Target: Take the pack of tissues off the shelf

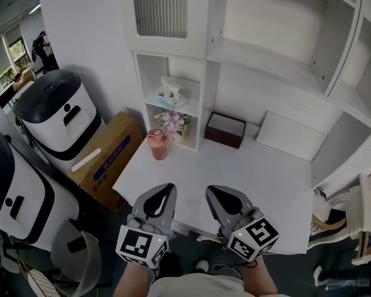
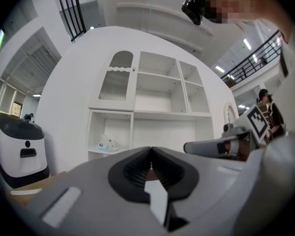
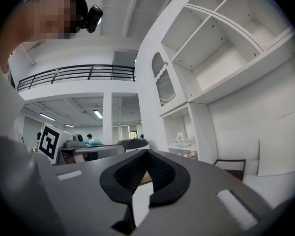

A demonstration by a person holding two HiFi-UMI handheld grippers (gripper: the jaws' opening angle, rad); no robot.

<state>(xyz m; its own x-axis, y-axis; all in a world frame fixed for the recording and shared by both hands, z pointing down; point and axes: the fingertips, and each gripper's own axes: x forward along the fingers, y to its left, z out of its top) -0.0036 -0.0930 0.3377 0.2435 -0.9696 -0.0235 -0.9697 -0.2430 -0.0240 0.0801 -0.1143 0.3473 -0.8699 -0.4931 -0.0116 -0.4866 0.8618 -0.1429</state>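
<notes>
The pack of tissues (image 1: 170, 93) lies on the middle shelf of a narrow white cubby (image 1: 170, 107), pale with a tuft of tissue on top. It also shows small in the left gripper view, pack (image 2: 107, 143), and in the right gripper view, pack (image 3: 181, 140). My left gripper (image 1: 170, 187) and right gripper (image 1: 209, 190) hover side by side over the near edge of the white table (image 1: 266, 184), well short of the shelf. Both have their jaws shut with nothing between them.
Under the tissues a bunch of pink flowers (image 1: 174, 124) fills the lower cubby. A pink cup (image 1: 157, 144) stands on the table before it, a dark open box (image 1: 226, 129) to the right. White machines (image 1: 59, 113) and a cardboard box (image 1: 105, 159) stand left of the table.
</notes>
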